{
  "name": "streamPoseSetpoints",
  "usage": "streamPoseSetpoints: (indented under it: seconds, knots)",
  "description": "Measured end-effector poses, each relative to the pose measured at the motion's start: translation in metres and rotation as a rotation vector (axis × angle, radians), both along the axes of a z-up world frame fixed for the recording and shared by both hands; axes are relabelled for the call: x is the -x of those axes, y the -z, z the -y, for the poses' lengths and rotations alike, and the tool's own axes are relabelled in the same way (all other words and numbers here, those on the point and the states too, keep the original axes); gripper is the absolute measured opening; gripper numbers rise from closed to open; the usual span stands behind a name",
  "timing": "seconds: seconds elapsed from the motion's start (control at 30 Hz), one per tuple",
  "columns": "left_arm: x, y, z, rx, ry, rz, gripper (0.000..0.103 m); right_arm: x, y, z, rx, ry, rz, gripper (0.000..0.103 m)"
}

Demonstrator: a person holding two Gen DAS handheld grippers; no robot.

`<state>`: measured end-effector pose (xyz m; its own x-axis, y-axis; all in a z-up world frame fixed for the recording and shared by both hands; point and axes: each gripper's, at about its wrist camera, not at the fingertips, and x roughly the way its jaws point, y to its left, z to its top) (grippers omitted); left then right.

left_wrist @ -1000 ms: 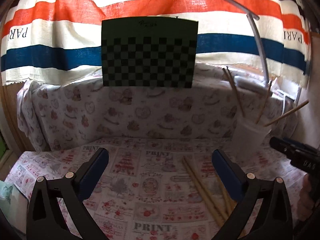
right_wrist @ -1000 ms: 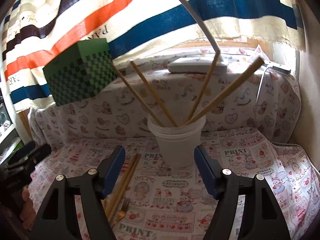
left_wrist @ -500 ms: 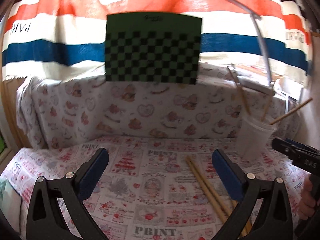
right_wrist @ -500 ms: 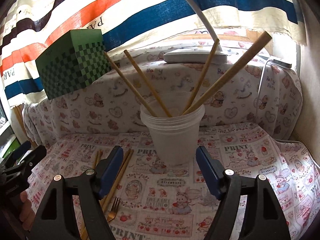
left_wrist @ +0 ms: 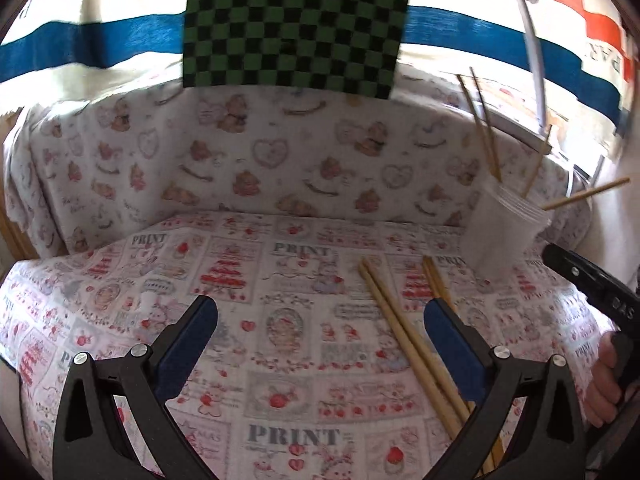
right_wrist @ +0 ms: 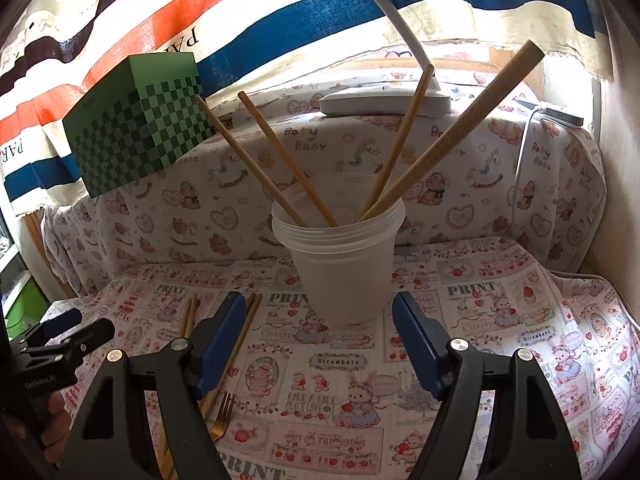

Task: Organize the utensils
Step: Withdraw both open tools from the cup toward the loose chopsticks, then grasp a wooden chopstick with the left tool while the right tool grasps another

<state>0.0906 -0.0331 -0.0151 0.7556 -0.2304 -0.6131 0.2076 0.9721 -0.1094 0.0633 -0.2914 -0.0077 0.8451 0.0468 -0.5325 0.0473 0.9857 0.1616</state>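
A translucent plastic cup (right_wrist: 340, 268) stands on the printed cloth with several wooden chopsticks (right_wrist: 452, 132) leaning out of it. My right gripper (right_wrist: 320, 322) is open just in front of the cup, nothing between its blue pads. Loose chopsticks (right_wrist: 250, 320) and a gold fork (right_wrist: 222, 412) lie behind its left finger. In the left wrist view my left gripper (left_wrist: 320, 320) is open and tilted down over the cloth, nothing in it. Loose chopsticks (left_wrist: 400, 332) run under its right finger, and the cup (left_wrist: 500, 232) stands at the far right.
A green checkered box (right_wrist: 140, 120) sits on the raised padded ledge (left_wrist: 280, 152) behind the table. A white lamp base (right_wrist: 384, 100) and its curved arm stand behind the cup. The other gripper (left_wrist: 592, 284) and a hand show at the right edge. A wall closes the right side.
The left gripper has dipped and drawn nearer the cloth, so the loose chopsticks look larger. The right gripper has barely shifted and stays open in front of the cup.
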Motion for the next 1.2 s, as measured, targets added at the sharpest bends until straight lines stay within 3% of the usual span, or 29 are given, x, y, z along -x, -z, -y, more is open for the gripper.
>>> streamPoseSetpoints:
  seconds: [0.1,0.27,0.4,0.5,0.57,0.63,0.67,0.87,0.93,1.07,1.2]
  knots:
    - [0.000,0.001,0.008,-0.023,0.024,-0.016,0.102,-0.001,0.000,0.001,0.020,0.014,-0.001,0.077]
    - [-0.007,0.011,0.019,-0.032,0.071,-0.124,0.100,-0.002,-0.002,0.007,-0.014,0.013,-0.012,0.077]
    - [-0.018,0.014,0.036,-0.091,0.106,-0.168,0.084,-0.001,-0.004,0.008,-0.022,0.014,-0.010,0.078]
    - [-0.033,0.013,0.042,-0.110,0.056,-0.226,0.073,0.000,-0.005,0.007,-0.018,0.010,-0.008,0.078]
    - [-0.045,0.011,0.042,-0.097,0.017,-0.276,0.063,0.000,-0.005,0.008,-0.020,0.015,-0.011,0.077]
    - [-0.052,0.011,0.044,-0.119,-0.018,-0.298,0.042,-0.001,-0.005,0.010,-0.033,0.018,-0.015,0.077]
    - [-0.055,0.012,0.047,-0.129,-0.024,-0.310,0.040,-0.001,-0.005,0.011,-0.038,0.020,-0.017,0.077]
    - [-0.065,0.018,0.059,-0.107,-0.016,-0.357,0.037,-0.002,-0.005,0.015,-0.033,0.040,-0.016,0.077]
    - [-0.069,0.022,0.065,-0.159,-0.041,-0.361,0.030,-0.003,-0.005,0.017,-0.039,0.042,-0.020,0.077]
    - [-0.076,0.028,0.082,-0.264,-0.060,-0.365,0.026,-0.001,-0.006,0.019,-0.041,0.045,-0.013,0.077]
    - [-0.087,0.026,0.079,-0.159,-0.065,-0.418,0.024,-0.001,-0.008,0.017,-0.021,0.049,-0.005,0.077]
